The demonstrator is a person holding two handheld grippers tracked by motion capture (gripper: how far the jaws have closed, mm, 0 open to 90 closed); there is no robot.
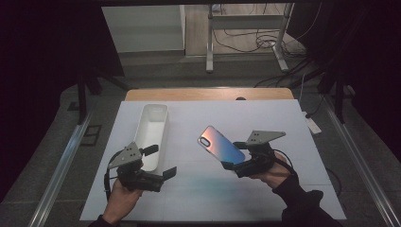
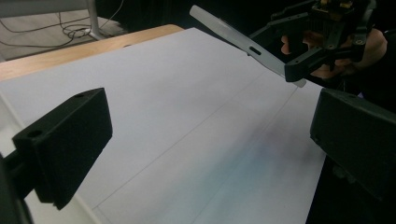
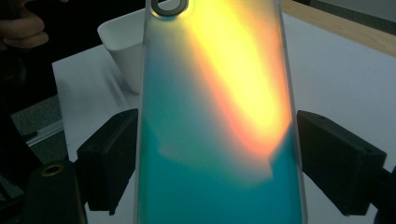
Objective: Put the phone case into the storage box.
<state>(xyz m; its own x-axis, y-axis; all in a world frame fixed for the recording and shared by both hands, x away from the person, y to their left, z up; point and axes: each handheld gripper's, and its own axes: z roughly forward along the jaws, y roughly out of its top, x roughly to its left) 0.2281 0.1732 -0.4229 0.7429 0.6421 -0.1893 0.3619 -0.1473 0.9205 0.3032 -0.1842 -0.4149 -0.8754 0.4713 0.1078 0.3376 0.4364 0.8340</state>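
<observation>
My right tongs (image 1: 232,165) are clamped on the lower end of a thin iridescent phone case (image 1: 221,145), pinching its two long edges between the black jaws, so the case stands up off the worktop and leans away toward the left and far side. In the right gripper view the case (image 3: 219,116) shows a glossy back that shifts from teal to orange and yellow, with a clear rim and a ringed camera cutout near its far end. I judge it light, smooth and a little flexible: a hollow shell like this will bow if squeezed hard across its width, and the slick sides could slip, so I would keep the hold low and square on the edges with modest pressure. My left tongs (image 1: 161,163) are spread wide and hold nothing; the left gripper view looks between the two blocky black jaws straight onto bare sheet, with the case (image 2: 243,42) seen edge-on, pale and slim, farther off. The worktop (image 1: 265,113) is covered in a matte white sheet with faint seams, and a strip of wooden edge shows at the far side. Just beyond my left tongs lies a long white plastic tray (image 1: 152,135) with rounded corners and smooth, tall walls, empty as far as I can see.
</observation>
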